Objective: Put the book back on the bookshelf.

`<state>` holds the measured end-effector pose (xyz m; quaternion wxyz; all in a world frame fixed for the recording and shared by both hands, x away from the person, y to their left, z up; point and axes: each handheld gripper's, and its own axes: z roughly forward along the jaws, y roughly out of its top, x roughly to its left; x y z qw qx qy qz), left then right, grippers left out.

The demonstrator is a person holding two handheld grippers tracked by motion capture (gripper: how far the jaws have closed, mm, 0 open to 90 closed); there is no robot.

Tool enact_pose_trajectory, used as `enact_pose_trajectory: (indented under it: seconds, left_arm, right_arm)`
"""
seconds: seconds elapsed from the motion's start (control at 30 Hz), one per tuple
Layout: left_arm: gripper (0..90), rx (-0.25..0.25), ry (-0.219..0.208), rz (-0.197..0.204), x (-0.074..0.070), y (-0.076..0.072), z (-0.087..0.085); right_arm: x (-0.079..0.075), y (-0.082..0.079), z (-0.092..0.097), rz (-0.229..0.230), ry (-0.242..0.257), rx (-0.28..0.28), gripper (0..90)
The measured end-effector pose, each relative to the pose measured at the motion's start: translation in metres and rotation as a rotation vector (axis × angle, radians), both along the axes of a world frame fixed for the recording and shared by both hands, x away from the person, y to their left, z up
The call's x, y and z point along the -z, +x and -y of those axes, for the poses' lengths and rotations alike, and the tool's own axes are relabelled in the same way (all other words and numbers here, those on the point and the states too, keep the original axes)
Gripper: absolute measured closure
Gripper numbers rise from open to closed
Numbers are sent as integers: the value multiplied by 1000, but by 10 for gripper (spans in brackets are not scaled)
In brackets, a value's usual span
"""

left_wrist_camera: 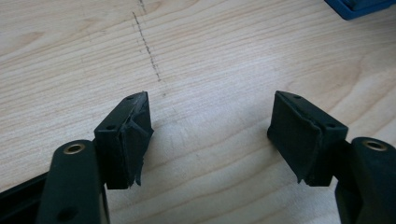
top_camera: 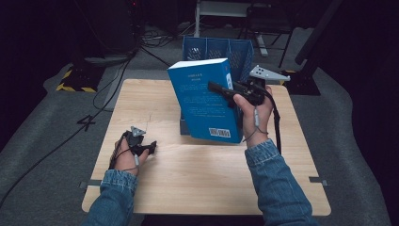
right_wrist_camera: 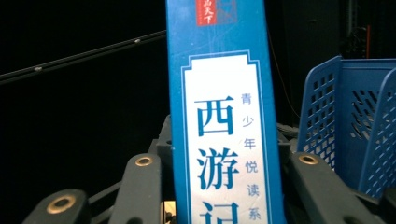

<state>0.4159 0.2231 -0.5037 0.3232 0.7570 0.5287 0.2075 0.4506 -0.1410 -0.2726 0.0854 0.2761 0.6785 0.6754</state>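
High view: the right tongs (top_camera: 226, 92) clamp a blue book (top_camera: 204, 101), lifted clear of the counter (top_camera: 188, 174) in front of the blue rack (top_camera: 219, 52); I judge the pick-up done and the filing still ahead. Left gripper view: the left tongs (left_wrist_camera: 210, 135) gape, empty, over bare wood. Right gripper view: the book's spine (right_wrist_camera: 224, 121) is pinched upright, the rack (right_wrist_camera: 359, 126) beside it.

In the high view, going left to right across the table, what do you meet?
Left gripper, open over the light wooden table → blue paperback book → right gripper, shut on the book's edge.
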Motion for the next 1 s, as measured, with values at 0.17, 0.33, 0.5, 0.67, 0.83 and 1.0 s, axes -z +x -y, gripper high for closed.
enact_pose_trajectory:
  seconds: [0.17,0.33,0.5,0.67,0.83,1.0]
  left_arm:
    - [283,-2,3,-1,0,4,1]
    - [282,-5,6,1,0,6,2]
    - [282,-3,7,0,0,7,2]
    - [281,-2,7,1,0,7,2]
    - [282,-4,1,-2,0,7,2]
    - [282,-5,5,0,0,7,2]
  right_arm:
    - [0,23,-6,-16,-4,50,619]
    - [-1,42,-9,-31,2,74,619]
    - [-2,57,-9,-46,20,107,619]
    - [-5,72,-9,-61,55,150,618]
    - [-6,86,-6,-76,85,205,618]
    - [-5,100,-1,-83,95,272,618]
